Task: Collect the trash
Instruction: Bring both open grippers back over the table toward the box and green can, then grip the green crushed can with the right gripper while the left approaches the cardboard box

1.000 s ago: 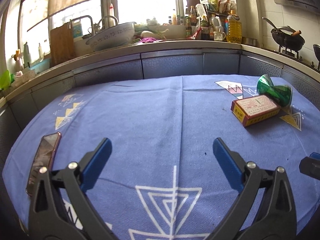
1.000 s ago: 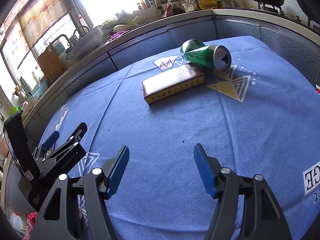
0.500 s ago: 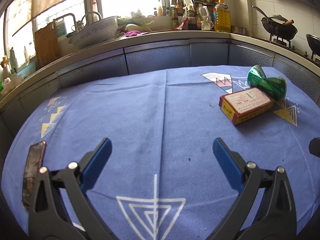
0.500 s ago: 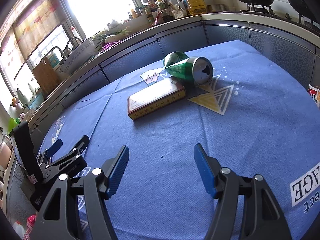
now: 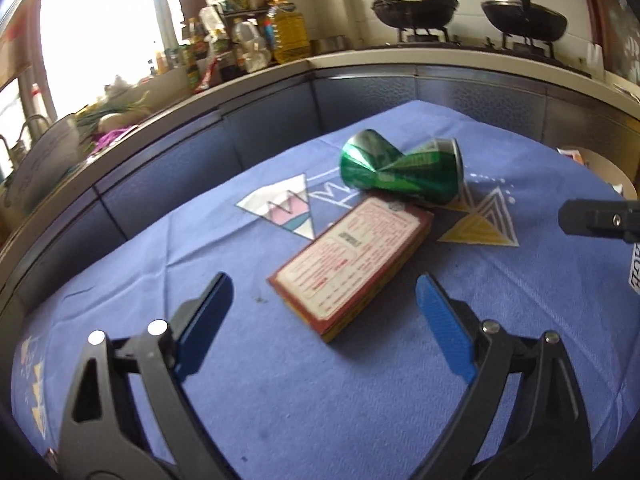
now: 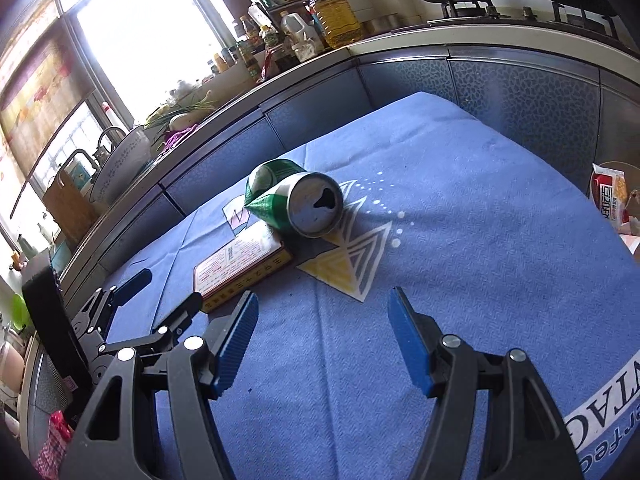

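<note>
On the blue cloth (image 5: 320, 392) covering the surface, a crushed green can (image 5: 400, 168) lies on its side at the far end, its open top facing right. Just near of it, touching or almost touching, a flat red box (image 5: 352, 264) lies with its printed face up, running diagonally from the can toward the near left. The left tool (image 5: 324, 320) hovers over the near end of the box with its blue pads (image 5: 204, 320) spread either side of it; its jaws are closing, the box's near corner lies between them, and the pads do not press on it. The right tool (image 6: 324, 340) hangs to the right, jaws spread with only bare cloth between them, pointing toward the can, which sits well beyond its tips. In the right wrist view the left tool shows at the left, beside the box. Behind the surface runs a kitchen counter (image 5: 400, 60) with bottles (image 5: 288, 32) and two dark woks (image 5: 416, 8).
</note>
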Available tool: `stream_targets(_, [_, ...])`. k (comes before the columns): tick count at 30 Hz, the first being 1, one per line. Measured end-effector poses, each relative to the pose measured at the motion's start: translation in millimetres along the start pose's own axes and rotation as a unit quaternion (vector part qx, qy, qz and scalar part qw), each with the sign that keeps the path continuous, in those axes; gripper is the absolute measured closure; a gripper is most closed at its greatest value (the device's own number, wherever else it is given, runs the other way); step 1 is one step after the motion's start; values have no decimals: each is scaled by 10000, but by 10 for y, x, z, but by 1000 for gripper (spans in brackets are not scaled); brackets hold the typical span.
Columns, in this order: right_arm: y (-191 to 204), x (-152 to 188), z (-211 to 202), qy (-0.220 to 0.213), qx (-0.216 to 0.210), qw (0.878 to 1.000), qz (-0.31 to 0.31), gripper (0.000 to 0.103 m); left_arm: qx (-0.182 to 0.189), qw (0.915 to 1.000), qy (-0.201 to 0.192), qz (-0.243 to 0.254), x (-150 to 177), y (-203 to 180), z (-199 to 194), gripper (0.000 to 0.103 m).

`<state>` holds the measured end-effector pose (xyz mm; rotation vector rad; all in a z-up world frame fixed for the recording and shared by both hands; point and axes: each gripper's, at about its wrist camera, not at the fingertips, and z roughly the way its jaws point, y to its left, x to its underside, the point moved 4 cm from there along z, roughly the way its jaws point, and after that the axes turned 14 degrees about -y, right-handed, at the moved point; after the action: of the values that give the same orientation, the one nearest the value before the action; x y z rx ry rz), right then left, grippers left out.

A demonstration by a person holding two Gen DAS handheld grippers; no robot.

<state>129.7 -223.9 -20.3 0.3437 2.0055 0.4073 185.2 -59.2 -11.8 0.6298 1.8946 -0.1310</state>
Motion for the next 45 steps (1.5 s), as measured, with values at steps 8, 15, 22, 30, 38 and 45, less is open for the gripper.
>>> stream_targets(8, [-159,-88,108,0,137,9999,101,37,726,9961,397,297,38,-72,335,66])
stream_targets(15, [3,-269,324,95,-156,9997,148,37,701,9956,601,-156,217,-47,10,103])
stream_targets(22, [167,-521,673,152,-450,9988,91,37,338,9975,589,-200,349,126,-362,77])
stream_targets(30, [90,-618,1061,503,-682,9943,645,20,453,9962,193,717,-92,-11,19,15])
stream_targets(38, [95,-558,1377,997,-841,9867,973,19,772,9913,614,866,-51,-137,560,45])
stream_targets(45, [233,-409,1118,1121,-1038,9849,811,32,994,9910,747,495,51,-135,183,103])
